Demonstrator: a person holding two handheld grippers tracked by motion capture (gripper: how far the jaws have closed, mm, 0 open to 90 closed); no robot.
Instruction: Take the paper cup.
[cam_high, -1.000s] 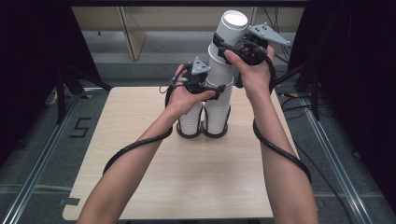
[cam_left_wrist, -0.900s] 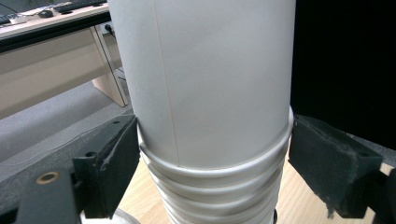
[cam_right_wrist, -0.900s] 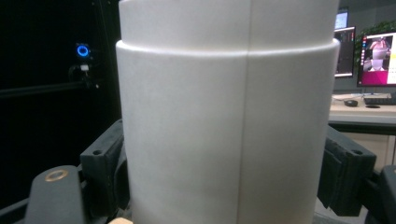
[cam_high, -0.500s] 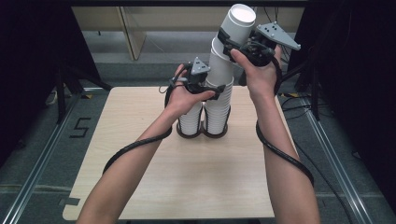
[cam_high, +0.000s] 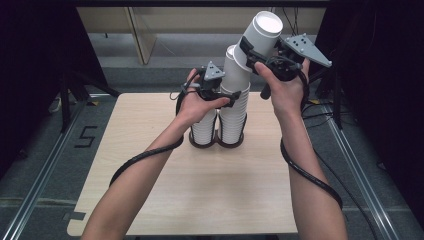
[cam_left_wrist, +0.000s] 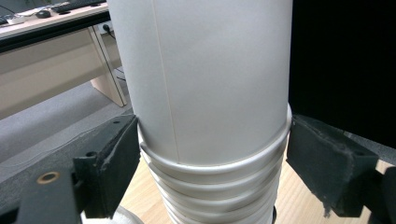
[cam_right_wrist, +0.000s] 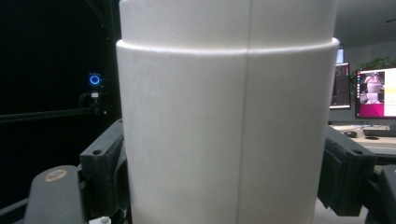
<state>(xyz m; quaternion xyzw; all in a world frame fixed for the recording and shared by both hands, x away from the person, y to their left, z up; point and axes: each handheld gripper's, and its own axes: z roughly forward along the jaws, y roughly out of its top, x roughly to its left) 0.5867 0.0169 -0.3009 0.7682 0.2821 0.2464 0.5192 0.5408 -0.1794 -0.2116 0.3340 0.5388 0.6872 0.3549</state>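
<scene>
We steady the right-hand cup stack (cam_high: 233, 117) on the table (cam_high: 150, 165) with our left gripper (cam_high: 231, 100), whose jaws have just been closing on its rims, while our right gripper (cam_high: 248, 56) pinches the top cup (cam_high: 260, 37), tilted and half-free, which likely next needs lifting clear.

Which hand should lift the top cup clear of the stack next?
Right. The right gripper is already shut on the top cup, which is tilted off the right stack. The left gripper brackets that stack's rims, so it seems better placed to steady it.
</scene>
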